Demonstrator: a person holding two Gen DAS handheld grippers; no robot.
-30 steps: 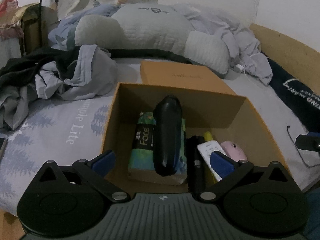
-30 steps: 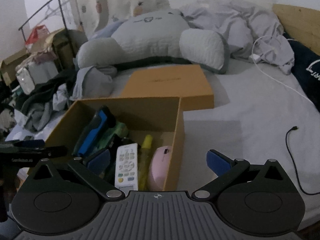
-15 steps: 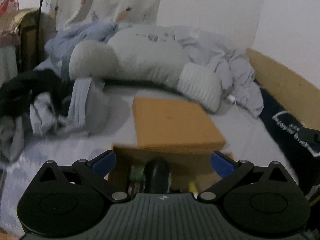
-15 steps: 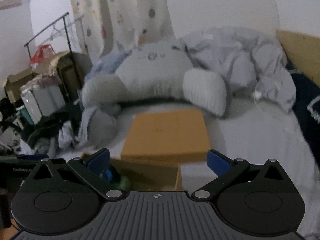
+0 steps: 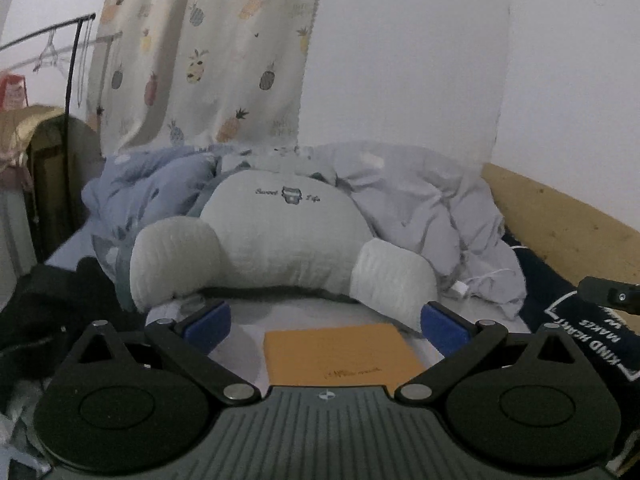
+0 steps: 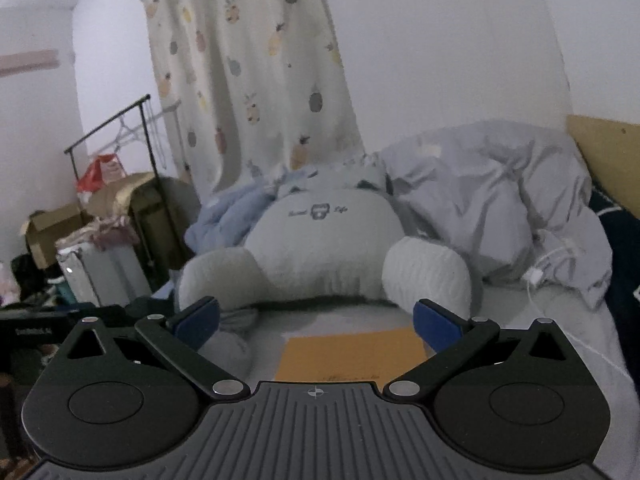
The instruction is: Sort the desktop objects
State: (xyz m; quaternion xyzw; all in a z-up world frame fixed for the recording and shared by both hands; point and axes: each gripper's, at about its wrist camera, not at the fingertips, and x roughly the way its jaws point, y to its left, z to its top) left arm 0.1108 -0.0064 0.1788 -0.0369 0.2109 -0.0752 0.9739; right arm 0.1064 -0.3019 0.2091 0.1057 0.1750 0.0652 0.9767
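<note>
My left gripper (image 5: 326, 322) is open and empty, held level above the bed. The orange box lid (image 5: 342, 356) lies flat on the sheet just beyond its fingers. My right gripper (image 6: 316, 320) is open and empty too, with the same lid (image 6: 352, 354) below and ahead. The open box with the sorted objects is out of both views, hidden below the gripper bodies. Part of the right gripper shows at the right edge of the left wrist view (image 5: 612, 294).
A large grey cushion (image 5: 288, 248) and crumpled grey bedding (image 5: 432, 216) fill the back of the bed. Dark clothes (image 5: 44, 312) lie at left. A wooden bed frame (image 5: 560, 224) runs along the right. A clothes rack (image 6: 116, 136) and cardboard boxes (image 6: 52, 232) stand at far left.
Both grippers have tilted up and lifted away from the open box. The box and its contents dropped out of view; the curtain and wall now fill the upper frames. Both stayed open.
</note>
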